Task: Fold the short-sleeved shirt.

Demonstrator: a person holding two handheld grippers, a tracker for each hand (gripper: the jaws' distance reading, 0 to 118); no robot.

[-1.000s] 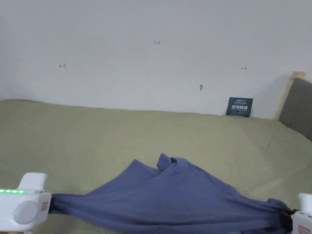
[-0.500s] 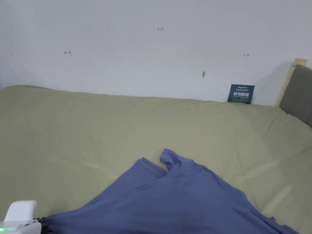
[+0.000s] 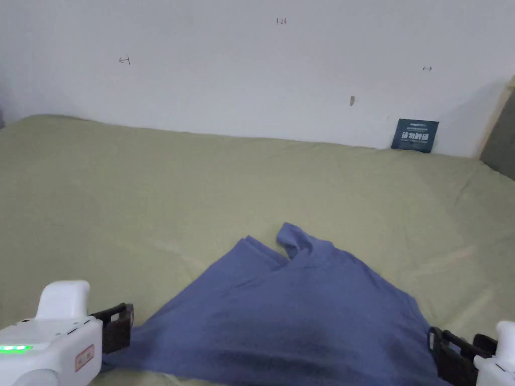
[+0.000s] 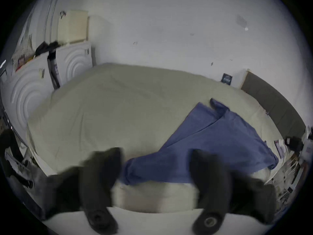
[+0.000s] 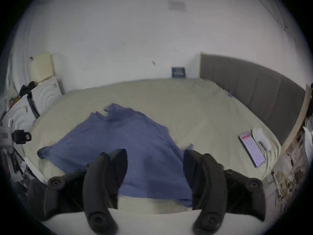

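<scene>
The blue short-sleeved shirt (image 3: 302, 311) lies spread on the green bed sheet (image 3: 201, 191), its near hem wide and its far end bunched into a small fold. My left gripper (image 3: 116, 329) sits at the shirt's near left corner with its jaws open. In the left gripper view the left gripper (image 4: 155, 155) has that corner of the shirt (image 4: 211, 142) lying loose between its jaws. My right gripper (image 3: 460, 352) is at the near right corner, also open. Seen from the right gripper view, the right gripper (image 5: 155, 154) straddles the shirt (image 5: 118, 137) without pressing it.
A phone (image 5: 252, 148) and a white cloth (image 5: 260, 137) lie on the bed to the right. A grey headboard (image 5: 254, 89) bounds the right side. A dark card (image 3: 415, 135) leans on the far wall. White panels (image 4: 33, 89) stand past the bed's left end.
Both grippers held the shirt's near corners stretched taut; now both have opened and let go, and the shirt rests on the bed. The head camera has tilted down.
</scene>
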